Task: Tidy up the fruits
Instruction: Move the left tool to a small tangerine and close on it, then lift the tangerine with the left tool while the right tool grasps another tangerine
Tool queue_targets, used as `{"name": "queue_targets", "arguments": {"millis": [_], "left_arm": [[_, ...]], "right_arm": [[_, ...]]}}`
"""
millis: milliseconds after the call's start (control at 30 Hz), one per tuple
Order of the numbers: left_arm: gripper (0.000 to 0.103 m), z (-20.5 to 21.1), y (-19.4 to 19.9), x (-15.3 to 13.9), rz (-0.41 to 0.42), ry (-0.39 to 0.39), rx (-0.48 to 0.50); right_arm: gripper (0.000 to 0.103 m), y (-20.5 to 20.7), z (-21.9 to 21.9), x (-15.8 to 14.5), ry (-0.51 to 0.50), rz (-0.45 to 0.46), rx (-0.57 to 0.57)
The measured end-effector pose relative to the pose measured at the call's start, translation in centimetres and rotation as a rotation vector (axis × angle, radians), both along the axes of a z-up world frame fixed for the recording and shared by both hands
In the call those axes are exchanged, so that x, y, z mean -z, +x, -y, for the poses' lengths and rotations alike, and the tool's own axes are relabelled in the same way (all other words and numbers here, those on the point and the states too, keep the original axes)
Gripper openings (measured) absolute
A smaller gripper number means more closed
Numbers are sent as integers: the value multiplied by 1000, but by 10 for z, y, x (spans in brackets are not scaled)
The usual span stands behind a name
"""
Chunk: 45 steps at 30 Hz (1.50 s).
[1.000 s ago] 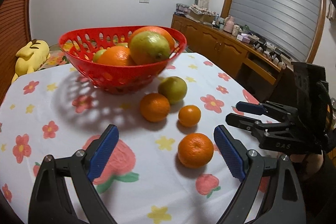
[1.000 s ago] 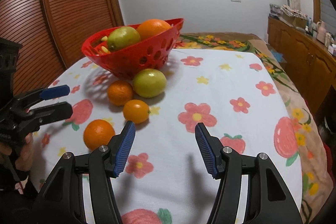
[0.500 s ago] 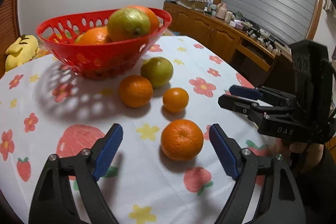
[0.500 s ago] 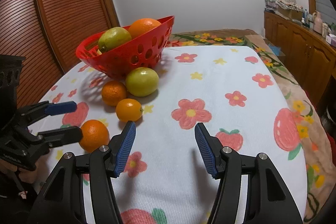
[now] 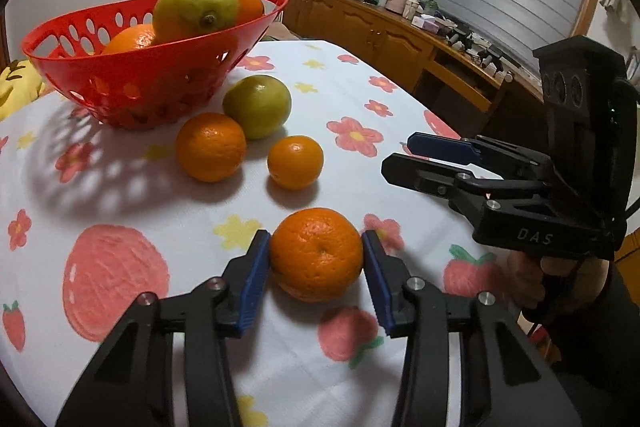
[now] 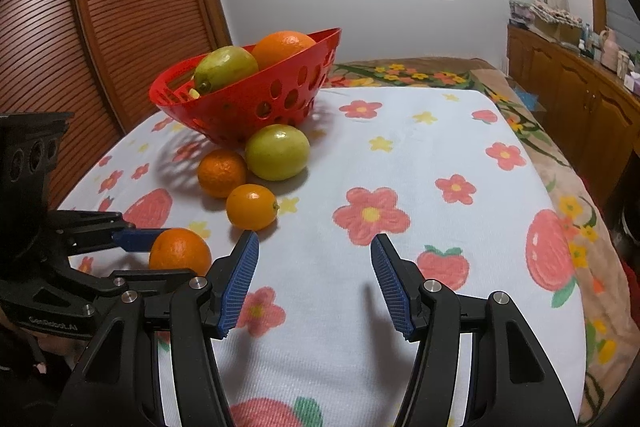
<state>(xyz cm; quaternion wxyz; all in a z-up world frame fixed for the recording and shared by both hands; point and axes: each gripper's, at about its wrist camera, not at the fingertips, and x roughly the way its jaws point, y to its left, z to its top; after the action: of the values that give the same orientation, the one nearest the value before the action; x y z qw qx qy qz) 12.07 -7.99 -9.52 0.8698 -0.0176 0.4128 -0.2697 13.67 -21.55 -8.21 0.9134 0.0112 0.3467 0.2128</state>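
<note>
My left gripper is shut on the nearest orange, which rests on the flowered tablecloth; it also shows in the right wrist view. Three loose fruits lie beyond it: a small orange, a larger orange and a green citrus. A red basket behind them holds a green fruit and oranges. My right gripper is open and empty over the cloth, right of the fruits; it also shows in the left wrist view.
The table's right edge drops off toward a wooden sideboard with clutter. A slatted wooden door stands behind the basket. A yellow plush toy lies past the table's far left.
My left gripper moved forward and down around the nearest orange and closed its blue pads on it. My right gripper stayed open and shifted only slightly.
</note>
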Motion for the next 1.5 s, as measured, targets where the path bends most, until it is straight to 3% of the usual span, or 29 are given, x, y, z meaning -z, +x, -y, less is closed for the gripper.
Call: {"name": "queue_targets", "arguments": {"millis": [700,1500], "left_arm": [[44,-60,1,-16,72,-6,-159],[44,-84,3,-31,101,-36,-218]], "right_arm": [[52,24,-40,-9,-74,-34,-97],[47,46,-75,9,-128,-97,-168]]}}
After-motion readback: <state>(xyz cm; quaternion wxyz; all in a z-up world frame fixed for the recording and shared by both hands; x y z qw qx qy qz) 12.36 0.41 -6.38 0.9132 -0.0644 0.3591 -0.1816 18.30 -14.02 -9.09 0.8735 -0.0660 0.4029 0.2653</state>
